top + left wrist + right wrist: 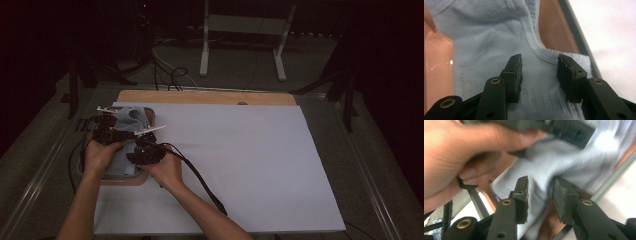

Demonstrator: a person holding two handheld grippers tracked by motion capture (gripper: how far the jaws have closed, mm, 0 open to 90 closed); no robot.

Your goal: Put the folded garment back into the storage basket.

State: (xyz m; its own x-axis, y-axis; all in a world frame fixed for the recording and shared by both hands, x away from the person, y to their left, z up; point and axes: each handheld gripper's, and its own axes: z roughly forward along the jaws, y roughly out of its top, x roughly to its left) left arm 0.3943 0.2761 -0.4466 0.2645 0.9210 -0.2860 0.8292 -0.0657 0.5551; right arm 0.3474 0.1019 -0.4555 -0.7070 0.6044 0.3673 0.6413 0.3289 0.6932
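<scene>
A pale blue ribbed garment [499,37] lies in a salmon-pink tray [554,27] on a white sheet [240,160].

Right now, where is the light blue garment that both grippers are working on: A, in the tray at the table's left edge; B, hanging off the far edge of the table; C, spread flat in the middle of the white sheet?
A: the light blue garment lies bunched in the tray at the left edge of the white sheet.
</scene>
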